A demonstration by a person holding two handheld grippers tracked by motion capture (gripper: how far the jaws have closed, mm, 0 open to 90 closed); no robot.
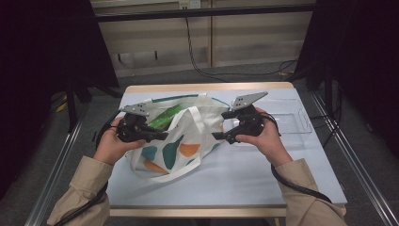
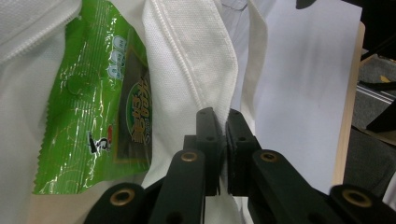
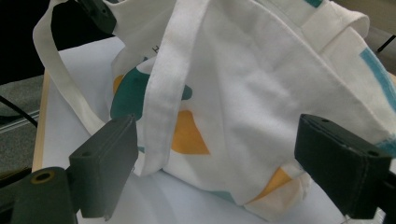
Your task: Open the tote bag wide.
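Observation:
A white tote bag (image 1: 183, 141) with teal and orange patches lies on the pale blue table (image 1: 244, 174). A green snack packet (image 1: 164, 117) sticks out of its mouth. My left gripper (image 1: 162, 136) is at the bag's left side, shut on the white fabric of its rim (image 2: 187, 60), with the packet (image 2: 93, 116) just beside the jaws. My right gripper (image 1: 221, 133) stands open at the bag's right side. In the right gripper view its jaws are spread wide on either side of the bag's body (image 3: 252, 84) and a hanging strap (image 3: 168, 79), without pressing on them.
A clear plastic tray (image 1: 291, 117) sits on the table to the right of the bag, behind my right hand. Metal rails run along both sides of the table, and cables cross the floor beyond its far edge.

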